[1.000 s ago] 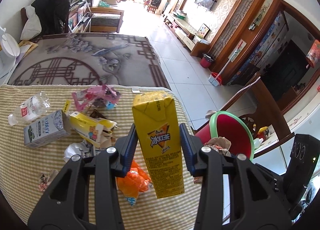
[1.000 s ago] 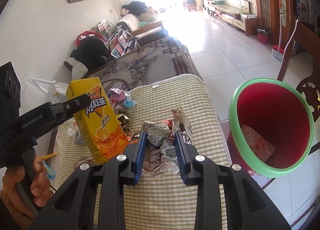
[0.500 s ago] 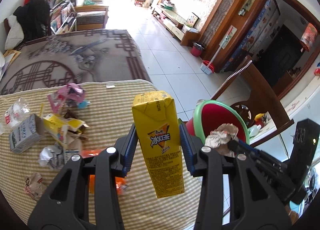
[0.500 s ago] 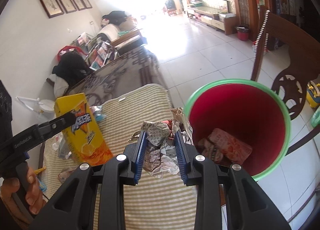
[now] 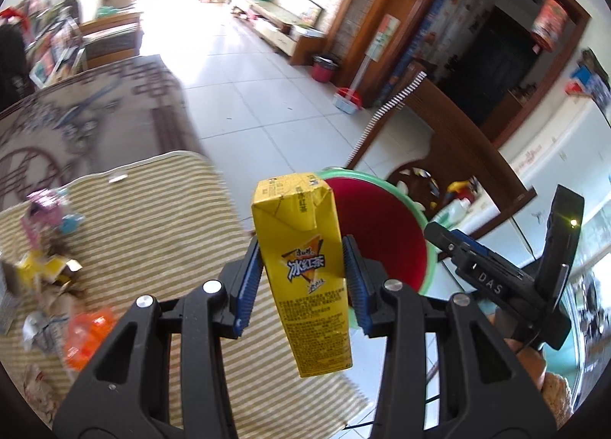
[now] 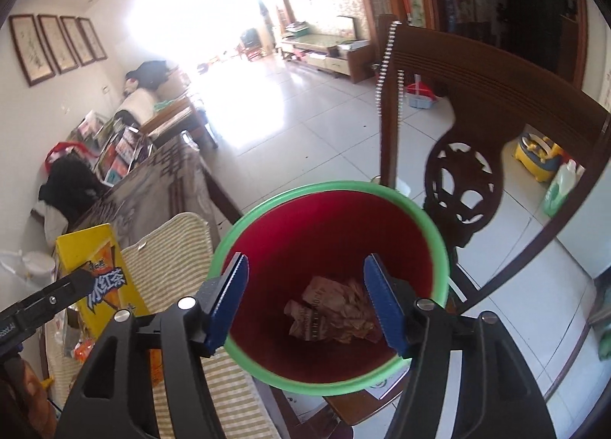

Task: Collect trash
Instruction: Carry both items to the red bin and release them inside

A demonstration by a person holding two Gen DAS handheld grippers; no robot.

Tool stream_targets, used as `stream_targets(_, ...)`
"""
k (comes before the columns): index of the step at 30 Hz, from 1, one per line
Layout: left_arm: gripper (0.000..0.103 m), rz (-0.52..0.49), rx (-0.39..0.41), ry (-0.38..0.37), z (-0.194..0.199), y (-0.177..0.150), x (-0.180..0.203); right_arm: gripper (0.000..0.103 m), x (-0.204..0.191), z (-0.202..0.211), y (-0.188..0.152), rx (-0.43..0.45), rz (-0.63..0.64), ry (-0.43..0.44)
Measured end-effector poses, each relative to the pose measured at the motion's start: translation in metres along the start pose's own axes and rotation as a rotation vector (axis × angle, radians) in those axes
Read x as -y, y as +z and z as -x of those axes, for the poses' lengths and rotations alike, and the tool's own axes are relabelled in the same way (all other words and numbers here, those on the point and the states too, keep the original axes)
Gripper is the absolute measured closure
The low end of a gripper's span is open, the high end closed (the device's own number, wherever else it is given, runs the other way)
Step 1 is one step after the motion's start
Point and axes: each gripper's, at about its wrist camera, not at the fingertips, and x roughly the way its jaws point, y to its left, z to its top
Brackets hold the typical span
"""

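Trash on the table: crumpled wrappers (image 5: 49, 275), an orange packet (image 5: 86, 336) and torn cartons are seen blurred on the left of the green-and-cream striped cloth (image 5: 152, 217), which is ribbed and soft-edged.
Left gripper (image 5: 301, 278): it is angled downward over the cloth's right edge; its black arms and ribbed blue pads are closed on a carton, one pad pressed to each side.
Yellow tea carton (image 5: 305, 278): a tall rectangular paperboard box with a folded, creased top is held upright and clear of the cloth, just beside the bin's rim; in the right wrist view it (image 6: 99, 275) is seen at the left, clamped by a black finger.
Bin (image 6: 332, 217): a round plastic bucket, glossy red inside with a light green rim, is placed beside the table's right edge, in front of a carved dark wooden chair (image 6: 469, 179).
Crumpled paper (image 6: 336, 309): a wrinkled printed wad is seen lying on the bin's bottom, free of both pads.
Right gripper (image 6: 311, 301): it is tilted down over the bin's mouth; its jaws have just been opening and are spread wide, with nothing gripped between them.
Hand (image 5: 534, 366): part of it is seen behind the right tool at the lower right of the left wrist view.
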Motion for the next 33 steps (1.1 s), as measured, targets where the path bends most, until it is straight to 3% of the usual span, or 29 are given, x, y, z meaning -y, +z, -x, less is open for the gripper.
stream_targets(7,0.063,-0.115,-0.043,-0.059,-0.041,0.01,0.043,0.035,0.03,0.015,-0.01,-0.002,-0.06,-0.038)
stream_targets(14,0.063,-0.185,-0.093,-0.045,-0.077,0.01,0.066,0.034,0.039,0.029,-0.02,-0.008,-0.08,-0.062)
stream_targets(16,0.056,-0.193,-0.097,-0.038,-0.077,0.009,0.068,0.034,0.039,0.032,-0.022,-0.008,-0.083,-0.066)
stream_targets(17,0.048,-0.194,-0.092,-0.039,-0.075,0.008,0.067,0.034,0.039,0.032,-0.023,-0.007,-0.084,-0.067)
stream_targets(21,0.046,-0.212,-0.04,-0.026,-0.053,0.007,0.065,0.034,0.033,0.035,-0.022,-0.004,-0.08,-0.055)
stream_targets(24,0.04,-0.189,-0.007,-0.019,-0.034,0.007,0.056,0.034,0.019,0.032,-0.02,-0.005,-0.055,-0.03)
stream_targets(33,0.037,-0.003,0.041,0.045,0.025,-0.019,-0.017,0.033,-0.051,0.011,-0.026,-0.055,0.08,0.057)
